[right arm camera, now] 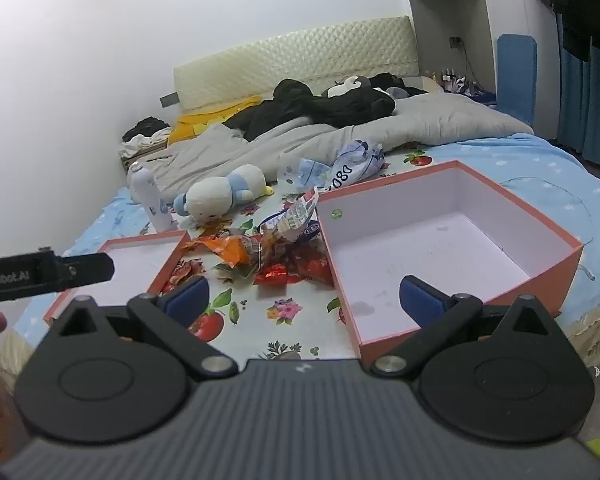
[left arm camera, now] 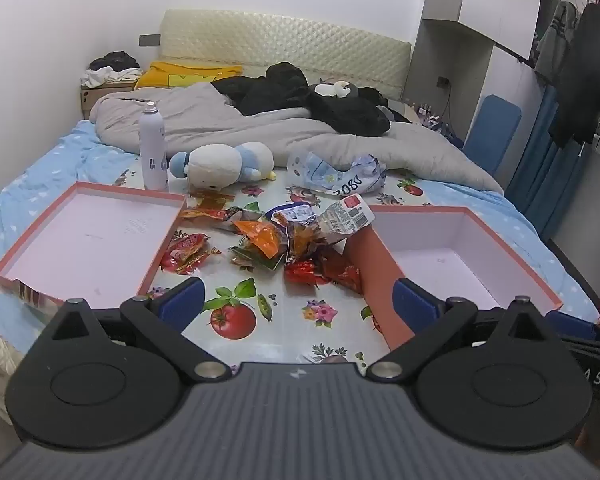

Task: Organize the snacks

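The snack packets pile up, some hidden underneath, well ahead of both wide-open, empty hand-held grippers: left, right.

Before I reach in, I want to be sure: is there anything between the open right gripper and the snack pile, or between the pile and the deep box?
Nothing visible blocks the right gripper. The snack pile lies against the deep box, whose near wall must be cleared.
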